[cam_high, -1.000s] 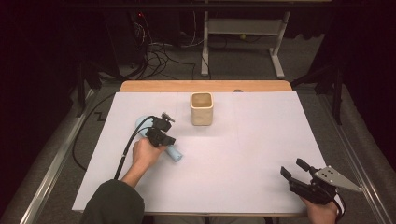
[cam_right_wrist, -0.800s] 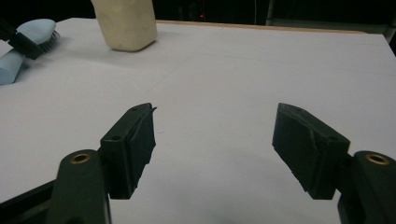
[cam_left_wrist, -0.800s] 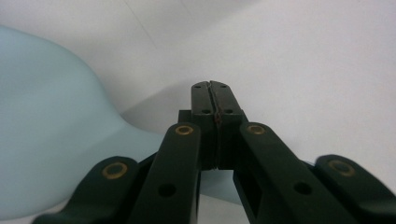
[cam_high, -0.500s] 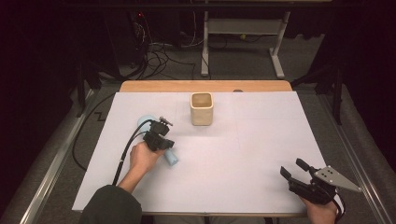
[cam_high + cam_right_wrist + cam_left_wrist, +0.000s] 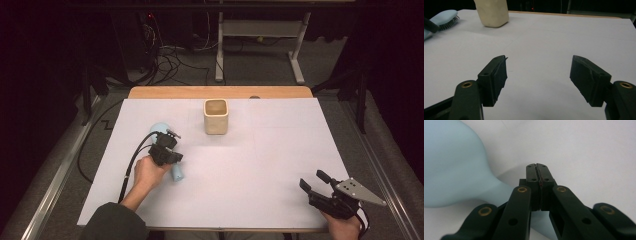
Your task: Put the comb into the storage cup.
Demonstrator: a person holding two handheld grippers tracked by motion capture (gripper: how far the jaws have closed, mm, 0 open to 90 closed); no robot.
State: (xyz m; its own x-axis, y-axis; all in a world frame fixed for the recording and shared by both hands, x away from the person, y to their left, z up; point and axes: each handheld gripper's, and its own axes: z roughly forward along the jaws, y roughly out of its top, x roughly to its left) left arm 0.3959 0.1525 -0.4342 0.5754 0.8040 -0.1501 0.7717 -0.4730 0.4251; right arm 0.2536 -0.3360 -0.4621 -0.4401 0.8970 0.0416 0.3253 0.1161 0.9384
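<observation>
Brush (image 5: 445, 17) bristles in right gripper view

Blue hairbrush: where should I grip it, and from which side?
Probably the narrow handle, from above, jaws spanning its width. The head is broad and rounded, too wide to pinch well. The left gripper sits shut above the handle; open it first.

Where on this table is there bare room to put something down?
The widest bare stretch lies between the cream cup and the right gripper. The far right corner is bare too. It is crowded around the blue hairbrush under the left gripper.
</observation>
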